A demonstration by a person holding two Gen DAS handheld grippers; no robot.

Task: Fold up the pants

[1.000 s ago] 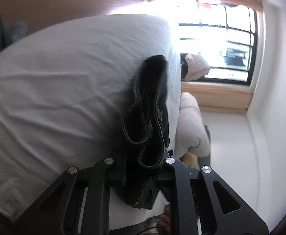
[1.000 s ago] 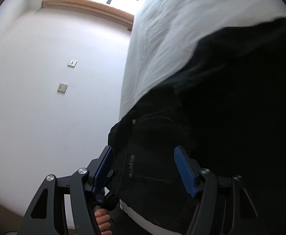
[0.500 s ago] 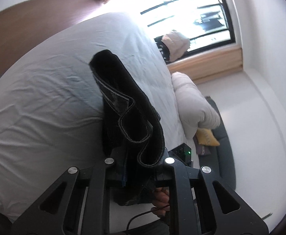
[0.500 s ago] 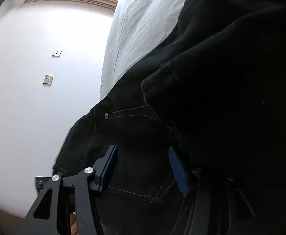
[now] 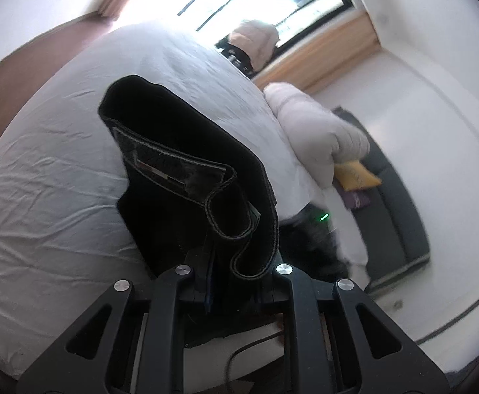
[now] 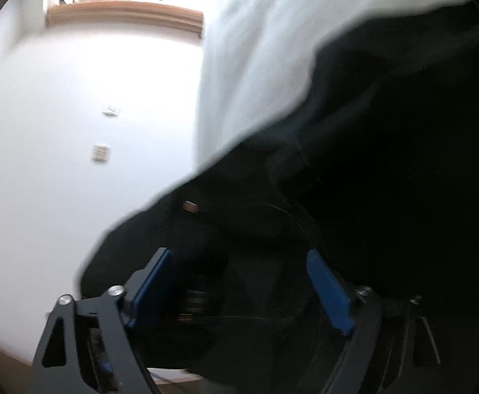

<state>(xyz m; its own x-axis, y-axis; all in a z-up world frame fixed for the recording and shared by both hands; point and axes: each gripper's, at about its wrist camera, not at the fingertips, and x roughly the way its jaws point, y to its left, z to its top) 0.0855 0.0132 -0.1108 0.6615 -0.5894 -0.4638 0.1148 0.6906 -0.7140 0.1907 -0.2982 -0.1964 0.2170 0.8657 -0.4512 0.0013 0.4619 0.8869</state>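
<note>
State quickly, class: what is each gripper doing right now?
Left gripper: shut on the black jeans, held above the white bed.
Right gripper: open, jaws just widened; jeans lie between its blue pads, ungripped.

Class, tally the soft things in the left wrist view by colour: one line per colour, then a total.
Black: 1, the pants
White: 1, the bed sheet
Pale pink: 1, the rolled duvet
Yellow: 1, the cushion
Total: 4

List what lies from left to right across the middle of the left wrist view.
White bed → black pants held up by the left gripper → pale bundled duvet → yellow cushion → dark sofa → white wall.
</note>
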